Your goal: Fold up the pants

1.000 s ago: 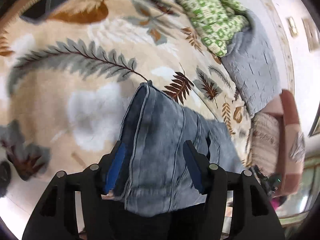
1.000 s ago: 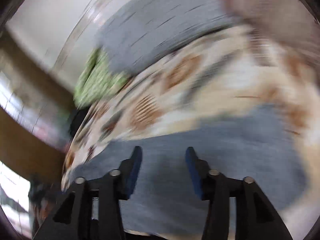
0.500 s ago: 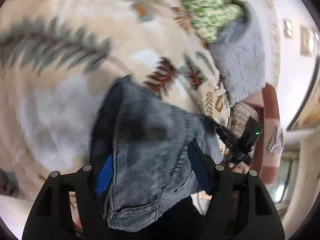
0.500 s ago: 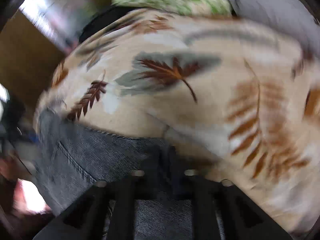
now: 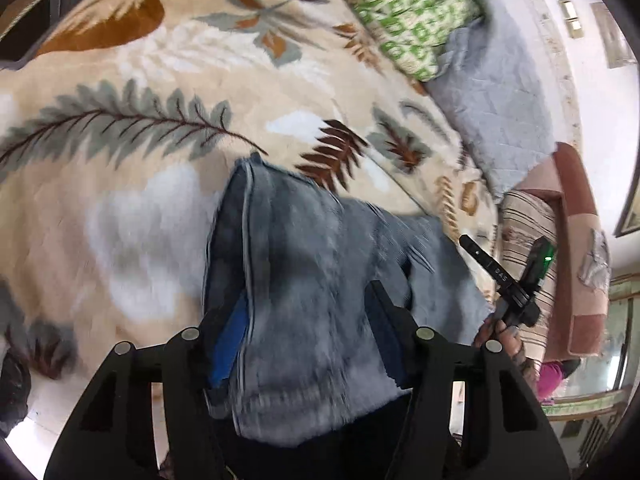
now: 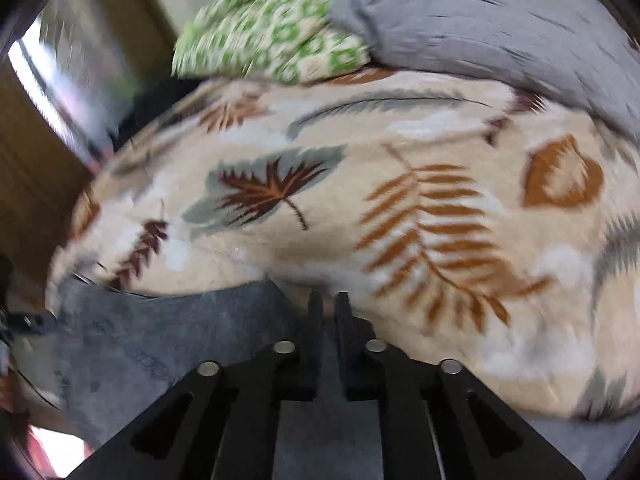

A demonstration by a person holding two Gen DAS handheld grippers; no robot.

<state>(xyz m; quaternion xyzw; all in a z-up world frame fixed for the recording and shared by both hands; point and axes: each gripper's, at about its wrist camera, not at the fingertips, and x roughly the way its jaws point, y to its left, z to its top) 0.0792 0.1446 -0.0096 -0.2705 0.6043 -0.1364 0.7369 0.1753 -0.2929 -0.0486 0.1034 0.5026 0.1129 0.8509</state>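
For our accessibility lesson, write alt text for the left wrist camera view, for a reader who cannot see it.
The left gripper, its jaws closing, straddles blue-grey denim pants lying on a beige leaf-patterned blanket. The right gripper shows at the pants' right edge. Behind lie a green patterned cushion and a grey quilt.

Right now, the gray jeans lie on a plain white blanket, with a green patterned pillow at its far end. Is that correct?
Not quite: the blanket is not plain white. It is beige with a print of gray, brown and orange leaves, as the left wrist view shows. The rest holds: the gray jeans lie on it, and the green patterned pillow sits at its far end.
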